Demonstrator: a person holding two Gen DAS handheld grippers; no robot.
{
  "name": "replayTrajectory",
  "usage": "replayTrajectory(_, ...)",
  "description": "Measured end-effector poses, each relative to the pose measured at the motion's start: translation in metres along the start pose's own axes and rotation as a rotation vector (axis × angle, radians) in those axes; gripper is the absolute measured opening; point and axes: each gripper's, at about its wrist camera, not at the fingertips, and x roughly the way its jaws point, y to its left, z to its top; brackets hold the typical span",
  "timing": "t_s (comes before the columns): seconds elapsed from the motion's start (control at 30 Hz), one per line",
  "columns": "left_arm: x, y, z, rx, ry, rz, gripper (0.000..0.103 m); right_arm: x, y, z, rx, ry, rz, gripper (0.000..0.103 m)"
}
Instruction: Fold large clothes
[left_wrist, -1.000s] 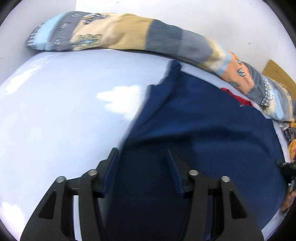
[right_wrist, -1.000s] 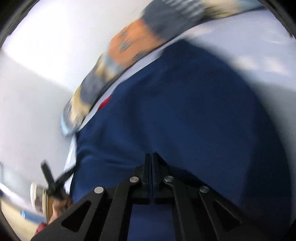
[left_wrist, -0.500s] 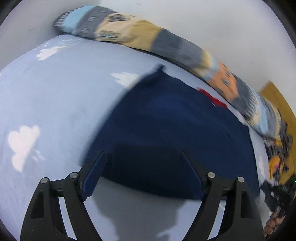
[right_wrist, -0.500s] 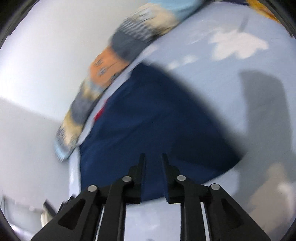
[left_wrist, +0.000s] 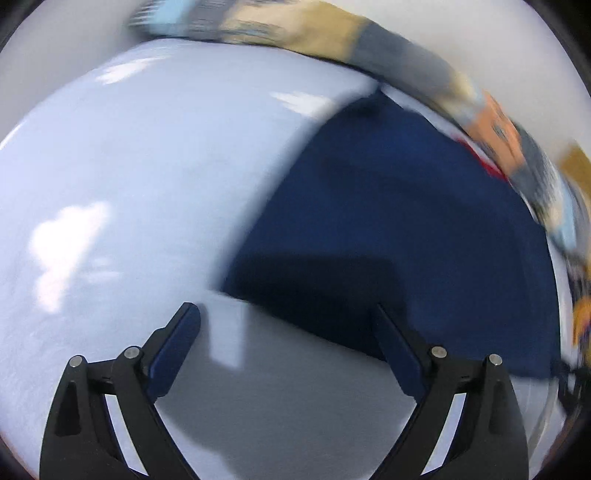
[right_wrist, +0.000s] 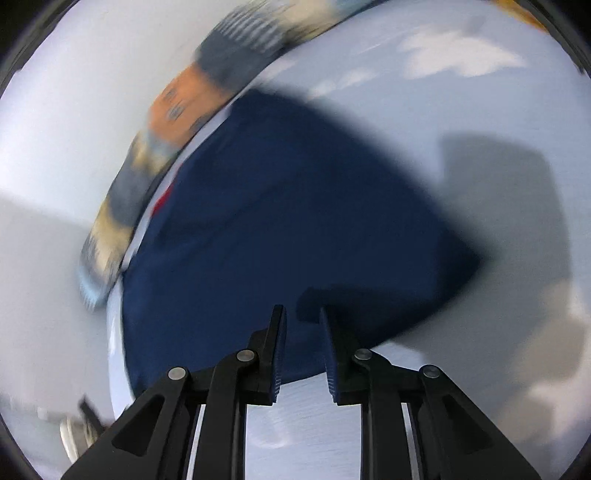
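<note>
The left gripper (left_wrist: 286, 345) hangs spread wide and empty over the sheet; the right gripper (right_wrist: 303, 350) is parted a little, holding nothing, its tips above the near edge of the navy garment (left_wrist: 406, 229). That garment lies flat on the pale blue cloud-print sheet (left_wrist: 129, 192), seemingly folded once, though blur hides its layers. Further folds probably remain. Open sheet lies left and near; a patchwork bolster (left_wrist: 406, 62) borders the far side.

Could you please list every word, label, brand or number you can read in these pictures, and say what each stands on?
None can be read.
Patchwork fabric roll: small printed motifs, too blurred to read.
Folded navy blue garment: no text visible; a red patch at its far edge shows no legible writing.
Pale blue cloud-print sheet: pattern only.
</note>
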Motion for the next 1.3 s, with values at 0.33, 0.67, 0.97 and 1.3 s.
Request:
replayTrajectory(0.33, -0.019, 0.001, -0.004, -0.101, 0.066, -0.144, 0.094, -0.014, -0.029, 0.014, 0.03, -0.006, -0.018, 0.025)
replayTrajectory(0.67, -0.036, 0.007, -0.003, -0.133, -0.028, -0.179, 0.094, -0.035, -0.017, 0.007, 0.028, -0.072, 0.062, 0.031)
replayTrajectory(0.97, 0.01, 0.006, -0.009, 0.004, 0.082, -0.035, 0.096, 0.02, 0.009, -0.007, -0.067, 0.081, -0.047, 0.031)
replayTrajectory(1.3, -0.051, -0.046, -0.026, -0.062, -0.006, -0.247, 0.096, -0.006, 0.027, -0.032, -0.019, 0.022, 0.102, 0.036)
